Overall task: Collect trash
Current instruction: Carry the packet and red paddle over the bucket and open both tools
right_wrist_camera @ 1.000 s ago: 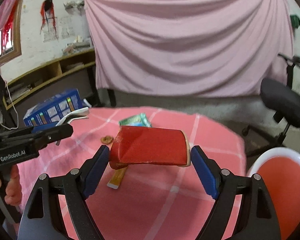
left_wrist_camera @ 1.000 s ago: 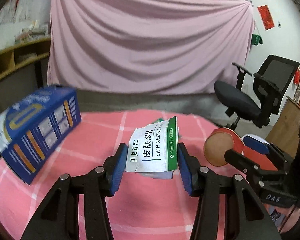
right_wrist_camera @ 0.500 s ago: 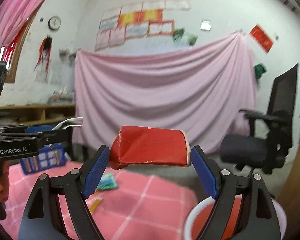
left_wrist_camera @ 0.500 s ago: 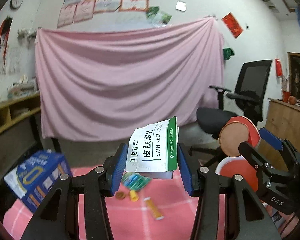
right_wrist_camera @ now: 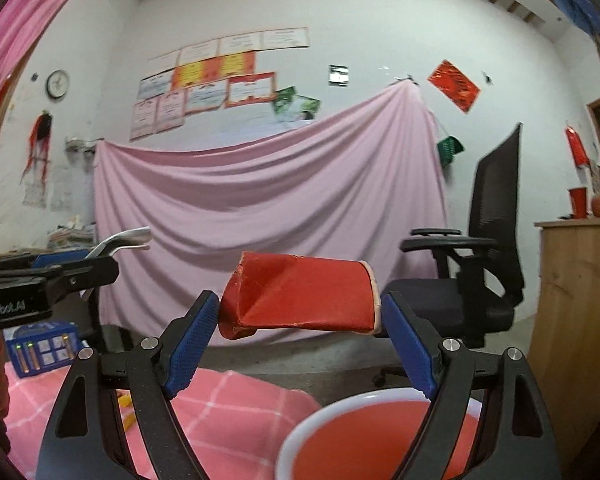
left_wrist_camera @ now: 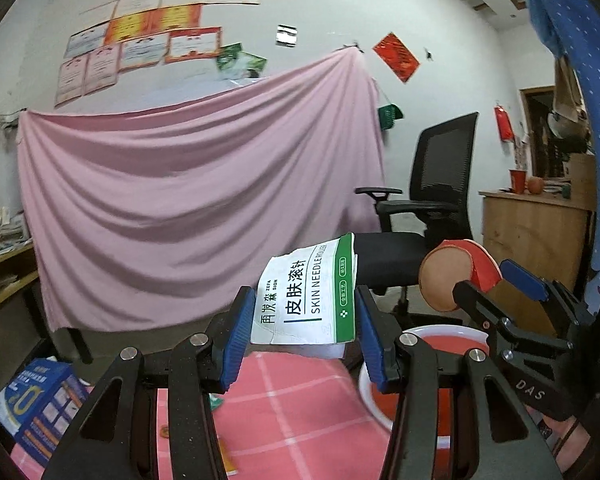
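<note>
My left gripper (left_wrist_camera: 304,312) is shut on a white and green packet (left_wrist_camera: 312,292) printed "SKIN NEEDLE ROLLER", held upright above the pink checked table (left_wrist_camera: 300,400). My right gripper (right_wrist_camera: 300,316) is shut on a crushed red paper cup (right_wrist_camera: 308,296) lying sideways between the blue pads. In the left wrist view the same cup (left_wrist_camera: 446,280) shows to the right, above a red bin with a white rim (left_wrist_camera: 444,330). That bin's rim (right_wrist_camera: 328,412) sits just below my right gripper, beside the table edge. The left gripper (right_wrist_camera: 96,264) appears at the left of the right wrist view.
A blue box (left_wrist_camera: 36,404) stands on the table's left side. Small scraps lie on the cloth: a green wrapper (left_wrist_camera: 216,402) and yellow bits (right_wrist_camera: 126,420). A black office chair (left_wrist_camera: 440,216) and a wooden cabinet (left_wrist_camera: 536,248) stand beyond the bin. A pink sheet hangs behind.
Both grippers have risen and swung right with their loads, off the tabletop toward the bin. The views now show the wall, and the bin has come in below the right gripper.
</note>
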Available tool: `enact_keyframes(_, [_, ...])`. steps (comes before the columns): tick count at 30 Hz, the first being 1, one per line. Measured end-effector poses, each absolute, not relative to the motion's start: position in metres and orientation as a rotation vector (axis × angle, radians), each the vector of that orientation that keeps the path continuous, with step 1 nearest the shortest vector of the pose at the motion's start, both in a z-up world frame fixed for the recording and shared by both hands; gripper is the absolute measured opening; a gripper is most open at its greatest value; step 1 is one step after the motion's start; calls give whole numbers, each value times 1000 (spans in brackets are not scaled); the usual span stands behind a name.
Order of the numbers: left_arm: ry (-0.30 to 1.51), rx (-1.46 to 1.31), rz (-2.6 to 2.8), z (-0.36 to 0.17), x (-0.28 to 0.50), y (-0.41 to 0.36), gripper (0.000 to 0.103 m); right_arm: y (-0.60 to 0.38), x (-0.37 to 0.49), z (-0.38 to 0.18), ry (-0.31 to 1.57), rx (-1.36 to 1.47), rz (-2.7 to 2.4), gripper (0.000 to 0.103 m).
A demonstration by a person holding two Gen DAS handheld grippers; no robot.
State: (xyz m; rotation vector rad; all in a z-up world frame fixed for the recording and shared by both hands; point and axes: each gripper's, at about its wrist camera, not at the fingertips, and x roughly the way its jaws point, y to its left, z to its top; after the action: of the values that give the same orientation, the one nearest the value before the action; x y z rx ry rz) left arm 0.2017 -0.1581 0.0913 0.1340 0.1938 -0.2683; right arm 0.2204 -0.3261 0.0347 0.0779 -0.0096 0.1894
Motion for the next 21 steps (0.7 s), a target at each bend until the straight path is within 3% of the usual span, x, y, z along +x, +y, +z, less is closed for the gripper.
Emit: enact_keyframes(21, [379, 150, -416, 47, 252, -242, 44, -402, 242, 6, 215, 214, 72, 83])
